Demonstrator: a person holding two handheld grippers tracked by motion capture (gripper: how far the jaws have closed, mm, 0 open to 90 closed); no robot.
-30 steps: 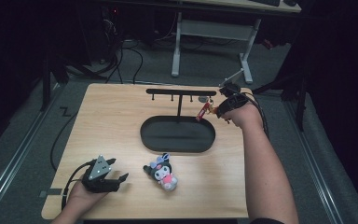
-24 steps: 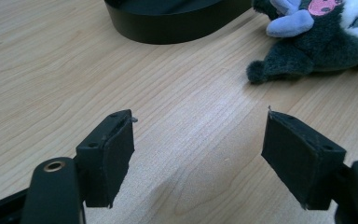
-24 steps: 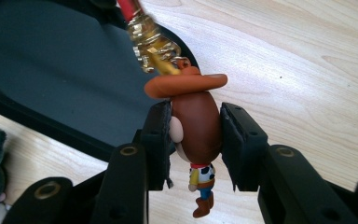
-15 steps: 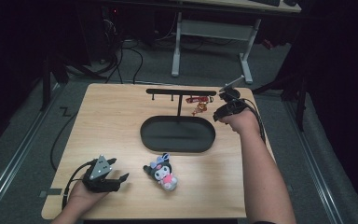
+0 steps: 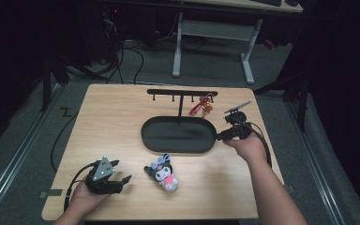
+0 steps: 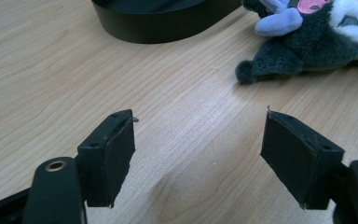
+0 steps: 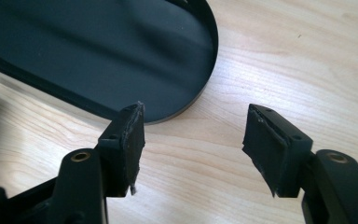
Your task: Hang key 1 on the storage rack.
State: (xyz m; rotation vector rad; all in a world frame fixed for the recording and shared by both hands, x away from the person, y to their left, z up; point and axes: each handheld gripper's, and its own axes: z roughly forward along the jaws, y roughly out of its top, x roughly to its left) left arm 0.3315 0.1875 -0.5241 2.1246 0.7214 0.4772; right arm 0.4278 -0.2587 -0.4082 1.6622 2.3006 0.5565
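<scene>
One charm (image 5: 203, 107) hangs at the rack's (image 5: 182, 92) right end, so that part looks done. My right gripper (image 5: 219, 138), jaws just opened and empty, hovers beside the tray (image 5: 178, 146). The plush (image 5: 162, 172) still lies near the table's (image 5: 112, 122) front edge, just right of my spread, empty left gripper (image 5: 122, 177).

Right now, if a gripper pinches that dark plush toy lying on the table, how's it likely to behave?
The plush toy looks soft and furry, so the pads would probably sink in and grip without slipping. Its limbs and ears seem floppy, so they'd likely droop once lifted. It lies on the table and looks light, and seems unlikely to roll.
</scene>
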